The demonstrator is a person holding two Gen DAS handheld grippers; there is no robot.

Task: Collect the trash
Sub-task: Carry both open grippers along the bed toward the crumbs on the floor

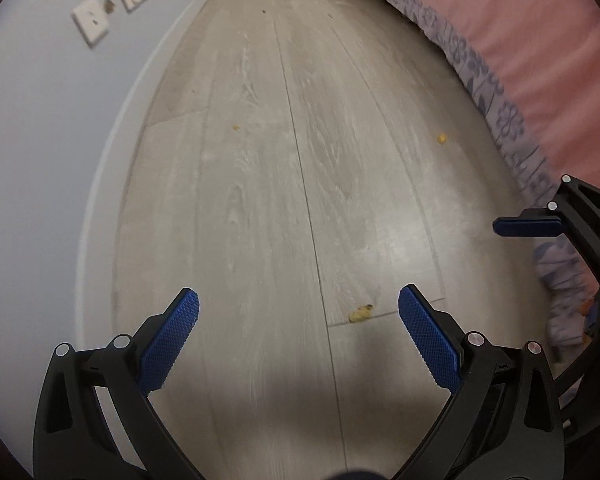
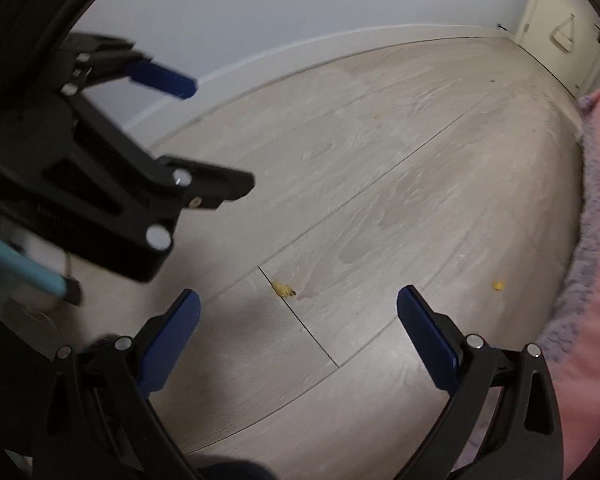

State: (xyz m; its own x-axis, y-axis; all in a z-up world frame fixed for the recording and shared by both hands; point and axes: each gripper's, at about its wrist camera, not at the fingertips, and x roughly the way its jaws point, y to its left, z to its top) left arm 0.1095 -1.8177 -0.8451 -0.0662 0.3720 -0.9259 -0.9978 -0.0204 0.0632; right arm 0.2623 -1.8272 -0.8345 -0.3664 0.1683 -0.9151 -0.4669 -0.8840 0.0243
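Right now, both wide open and holding nothing: black left gripper with blue pads [image 1: 299,336] and black right gripper with blue pads [image 2: 299,332]. Closest, small crumbly yellow scrap [image 1: 360,313] flat on pale grey wooden floor [image 1: 260,200], just ahead of the left gripper. Might crumble if squeezed hard, or slide away. Farther off, tiny round yellow bit [image 1: 442,138] near pink bed cover [image 1: 520,60]; easy to miss.
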